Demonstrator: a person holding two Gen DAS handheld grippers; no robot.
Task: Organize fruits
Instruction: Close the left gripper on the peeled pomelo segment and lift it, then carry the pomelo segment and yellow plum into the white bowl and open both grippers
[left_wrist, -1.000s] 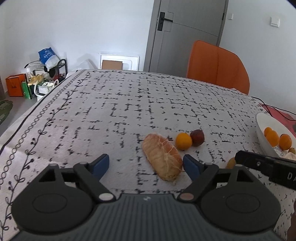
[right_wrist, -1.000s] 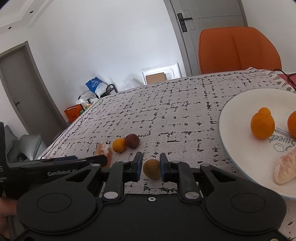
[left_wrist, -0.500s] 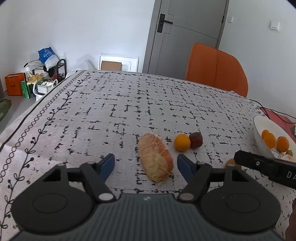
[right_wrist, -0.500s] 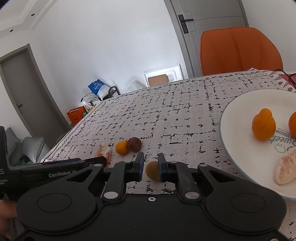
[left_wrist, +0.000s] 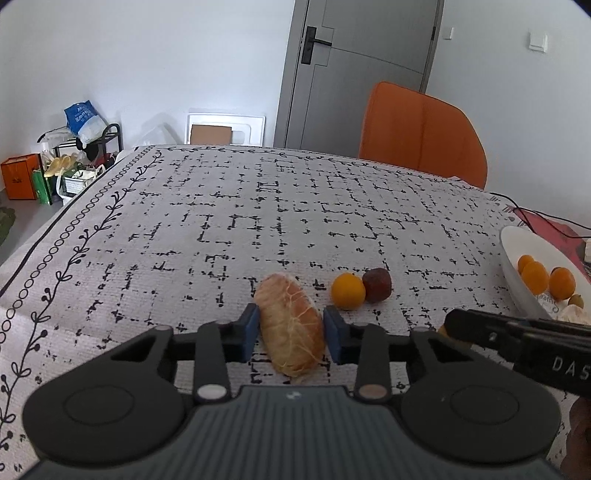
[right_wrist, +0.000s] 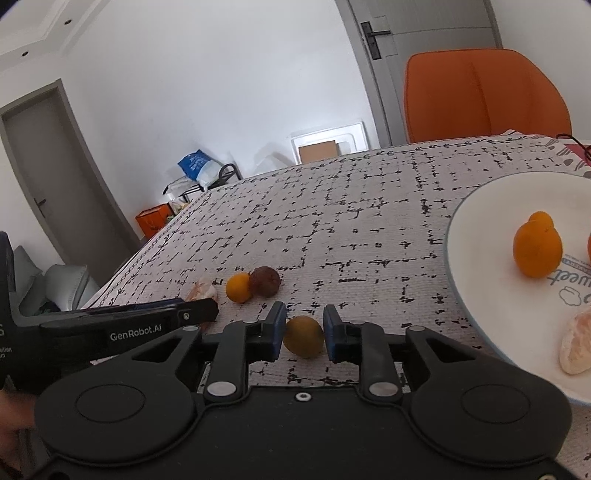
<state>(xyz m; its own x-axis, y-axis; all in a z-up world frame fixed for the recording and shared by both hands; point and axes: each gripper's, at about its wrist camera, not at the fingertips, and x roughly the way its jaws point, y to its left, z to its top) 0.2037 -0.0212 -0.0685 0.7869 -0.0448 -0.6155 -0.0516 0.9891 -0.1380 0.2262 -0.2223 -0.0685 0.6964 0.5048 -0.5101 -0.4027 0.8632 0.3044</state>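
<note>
Basically just closing the left gripper (left_wrist: 290, 334) onto the peeled citrus segment (left_wrist: 290, 328) lying on the tablecloth (left_wrist: 258, 221), right gripper (right_wrist: 304, 338) loosening around the yellowish fruit (right_wrist: 303, 336), presumably both heading for the plate (right_wrist: 480, 295).

A pale grey tablecloth (left_wrist: 295, 206) is showing broken black grid marks, with a black vine border running along its left edge. An orange fruit (left_wrist: 348, 291) is glowing beside a dark brownish-red one (left_wrist: 376, 285). The plate (right_wrist: 480, 258) is showing white, the chair (left_wrist: 421, 133) bright orange, the door (left_wrist: 354, 70) grey.
</note>
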